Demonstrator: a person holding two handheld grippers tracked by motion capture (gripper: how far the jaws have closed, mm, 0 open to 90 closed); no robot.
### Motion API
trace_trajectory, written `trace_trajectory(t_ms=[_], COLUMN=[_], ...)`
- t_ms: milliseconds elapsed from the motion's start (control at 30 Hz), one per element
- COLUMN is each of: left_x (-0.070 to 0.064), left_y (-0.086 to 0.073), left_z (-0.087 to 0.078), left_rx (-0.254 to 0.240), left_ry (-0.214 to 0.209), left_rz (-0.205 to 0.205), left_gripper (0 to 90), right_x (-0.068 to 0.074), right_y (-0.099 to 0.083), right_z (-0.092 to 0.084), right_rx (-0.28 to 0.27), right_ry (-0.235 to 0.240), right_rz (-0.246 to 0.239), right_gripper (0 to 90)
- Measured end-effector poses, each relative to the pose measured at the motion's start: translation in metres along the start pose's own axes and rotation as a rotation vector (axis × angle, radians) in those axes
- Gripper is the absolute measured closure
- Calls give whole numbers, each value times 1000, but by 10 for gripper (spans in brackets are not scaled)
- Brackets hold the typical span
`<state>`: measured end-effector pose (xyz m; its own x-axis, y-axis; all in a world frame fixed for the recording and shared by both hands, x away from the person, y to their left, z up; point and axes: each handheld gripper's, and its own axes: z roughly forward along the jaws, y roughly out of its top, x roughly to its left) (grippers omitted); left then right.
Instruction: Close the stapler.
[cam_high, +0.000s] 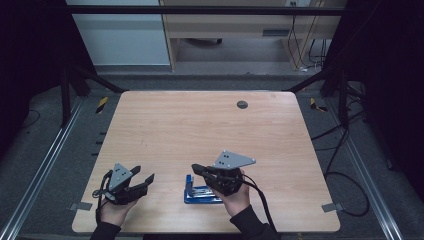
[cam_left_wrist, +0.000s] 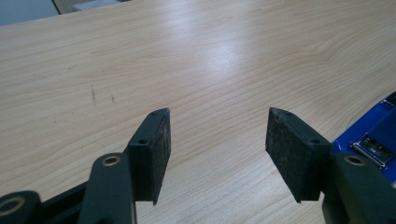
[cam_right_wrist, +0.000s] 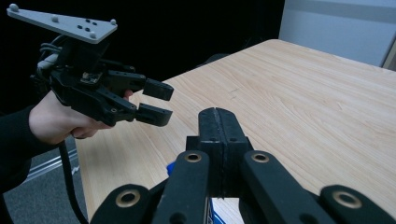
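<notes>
One blue stapler (cam_high: 201, 192) beside two tongs.

Blue stapler (cam_high: 200, 192): right part hidden beneath right gripper (cam_high: 196, 169); cut off by frame edge in left gripper view; lettering unreadable.

Blue stapler (cam_high: 200, 192) beside right gripper (cam_high: 196, 168)

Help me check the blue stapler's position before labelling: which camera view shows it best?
The high view: the blue stapler lies on the table near the front edge, partly under the right gripper. The left gripper view catches a blue corner with its metal part at the right edge; the right gripper view shows a blue sliver behind the shut jaws.
</notes>
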<state>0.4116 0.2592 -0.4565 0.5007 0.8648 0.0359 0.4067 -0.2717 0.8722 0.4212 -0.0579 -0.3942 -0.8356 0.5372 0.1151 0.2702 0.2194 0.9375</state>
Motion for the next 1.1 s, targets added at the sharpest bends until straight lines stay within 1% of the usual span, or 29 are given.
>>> trace_trajectory(t_ms=[167, 233, 300, 400, 500, 567, 667, 800, 933, 1100], left_x=[1, 1, 1, 1, 0, 0, 0, 0, 0, 0], left_y=[0, 0, -1, -1, -1, -1, -1, -1, -1, -1], left_z=[-1, -1, 0, 0, 0, 0, 0, 0, 1, 1], left_rx=[-2, 1, 3, 5, 3, 4, 4, 5, 6, 9], left_ry=[5, 7, 6, 5, 4, 3, 1, -3, -4, -6], left_rz=[-5, 0, 0, 0, 1, 1, 1, 2, -1, 0], left_gripper=[400, 400, 399, 399, 398, 398, 397, 397, 392, 392], right_x=[6, 9, 12, 15, 17, 16, 16, 14, 8, -1], right_y=[1, 0, 0, -1, -3, -5, -5, -6, -12, -22], right_z=[9, 14, 17, 19, 21, 22, 21, 17, 10, 1], right_rx=[18, 34, 50, 64, 79, 90, 90, 98, 121, 131], right_ry=[19, 31, 32, 37, 25, 21, 21, 11, -10, -23], right_rz=[-9, -14, -31, -35, -47, -46, -48, -54, -53, -31], right_gripper=[900, 900, 900, 900, 900, 900, 900, 900, 900, 900])
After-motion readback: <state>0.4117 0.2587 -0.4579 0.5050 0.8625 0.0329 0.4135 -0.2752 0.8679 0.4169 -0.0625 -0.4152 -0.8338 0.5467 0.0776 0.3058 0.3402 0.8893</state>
